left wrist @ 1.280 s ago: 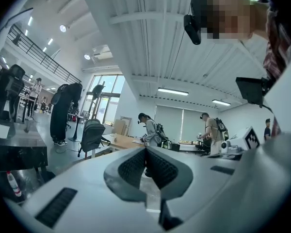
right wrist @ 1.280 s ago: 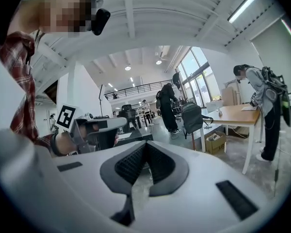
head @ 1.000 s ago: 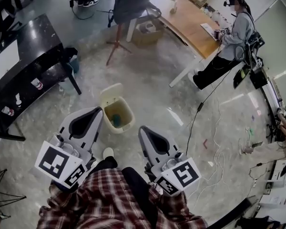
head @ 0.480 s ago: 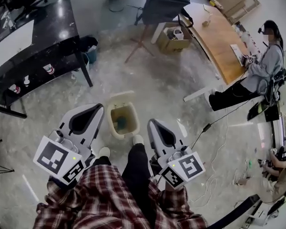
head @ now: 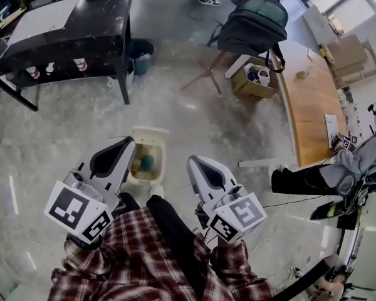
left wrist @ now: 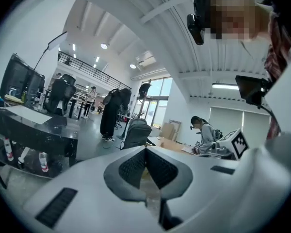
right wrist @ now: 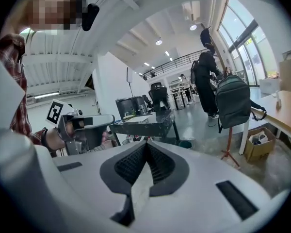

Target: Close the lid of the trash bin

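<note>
- Both jaw pairs press tip to tip with nothing in them, on the left gripper (head: 129,142) and the right gripper (head: 191,161).
- Between their tips at mid-frame, the trash bin (head: 162,163) faces mouth-up, its long axis running up-frame.
- Its lid (head: 151,132) stands open at the upper end.

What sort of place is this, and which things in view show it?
Probably an open office or lab: a long wooden desk, a person seated at it, and a black work table.
</note>
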Tool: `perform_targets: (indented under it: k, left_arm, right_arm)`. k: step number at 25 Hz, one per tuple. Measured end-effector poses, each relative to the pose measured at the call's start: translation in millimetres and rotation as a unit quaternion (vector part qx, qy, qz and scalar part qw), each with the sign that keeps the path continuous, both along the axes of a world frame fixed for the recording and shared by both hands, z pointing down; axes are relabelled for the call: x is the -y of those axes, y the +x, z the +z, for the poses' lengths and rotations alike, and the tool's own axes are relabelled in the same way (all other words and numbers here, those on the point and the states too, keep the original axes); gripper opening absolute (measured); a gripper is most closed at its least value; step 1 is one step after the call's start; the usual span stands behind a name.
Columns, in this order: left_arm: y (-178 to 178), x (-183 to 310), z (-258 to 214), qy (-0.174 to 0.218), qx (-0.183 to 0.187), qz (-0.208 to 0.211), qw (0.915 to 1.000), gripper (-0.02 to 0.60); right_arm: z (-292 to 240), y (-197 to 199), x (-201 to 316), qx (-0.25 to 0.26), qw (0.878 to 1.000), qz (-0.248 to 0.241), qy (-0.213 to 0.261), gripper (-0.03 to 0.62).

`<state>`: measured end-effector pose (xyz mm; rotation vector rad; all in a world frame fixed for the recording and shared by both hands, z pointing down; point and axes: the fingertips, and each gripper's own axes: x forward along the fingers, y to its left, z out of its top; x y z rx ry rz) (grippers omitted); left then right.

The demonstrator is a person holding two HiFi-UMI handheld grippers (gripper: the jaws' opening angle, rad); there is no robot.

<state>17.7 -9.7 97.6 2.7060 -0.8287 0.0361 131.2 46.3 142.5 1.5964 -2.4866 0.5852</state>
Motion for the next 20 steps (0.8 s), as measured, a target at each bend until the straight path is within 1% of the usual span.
perform_targets:
  k: [4,9,12,15,20]
  left_arm:
    - [1,-9,13,-0.02,0.01,-0.041,0.9989,0.011]
    - [-2,-4,29,-0.039,0.018,-0.064,0.997,0.011]
    - [-6,7,42,-0.045,0.02,-0.072,0.9961,0.011]
    - [-7,12,62,-0.062,0.028,-0.076,0.9948,0.012]
    - [-9,34,107,-0.082,0.047,-0.076,0.9927,0.012]
  right_arm:
    - [17,15,6,0.002,0.999,-0.037,-0.022,0.014]
    - [39,17,23,0.003,0.997,-0.057,-0.044,0.014]
    - [58,16,40,-0.003,0.997,-0.059,-0.057,0.014]
    - [82,20,57,-0.019,0.995,-0.064,-0.07,0.014]
    - [131,18,94,-0.031,0.992,-0.075,-0.091,0.014]
